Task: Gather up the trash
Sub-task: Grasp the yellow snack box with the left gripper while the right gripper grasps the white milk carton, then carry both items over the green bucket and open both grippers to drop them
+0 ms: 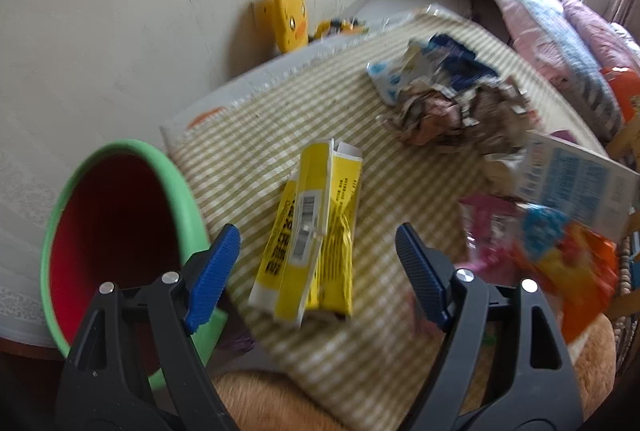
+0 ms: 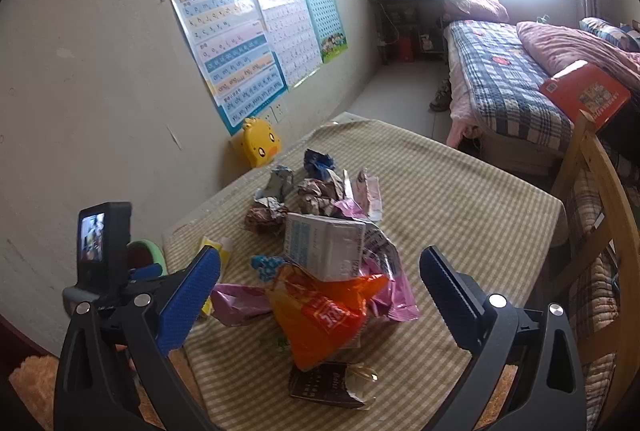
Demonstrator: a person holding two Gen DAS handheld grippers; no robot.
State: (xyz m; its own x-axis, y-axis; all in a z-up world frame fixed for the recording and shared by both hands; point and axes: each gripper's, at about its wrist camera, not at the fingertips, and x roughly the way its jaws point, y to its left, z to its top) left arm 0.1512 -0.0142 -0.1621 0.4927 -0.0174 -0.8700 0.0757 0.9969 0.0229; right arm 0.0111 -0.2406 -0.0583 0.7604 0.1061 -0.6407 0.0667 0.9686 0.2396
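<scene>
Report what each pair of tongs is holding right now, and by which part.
Nothing is held. The left tongs stand open over the yellow box; the right tongs stand open above the orange wrapper.

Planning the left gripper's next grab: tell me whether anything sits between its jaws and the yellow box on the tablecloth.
Nothing visible does. The left gripper hangs open right over the yellow box, which lies flat on the striped tablecloth with bare cloth around it. The green bin stands off to the left, and the wrapper pile lies farther back.
</scene>
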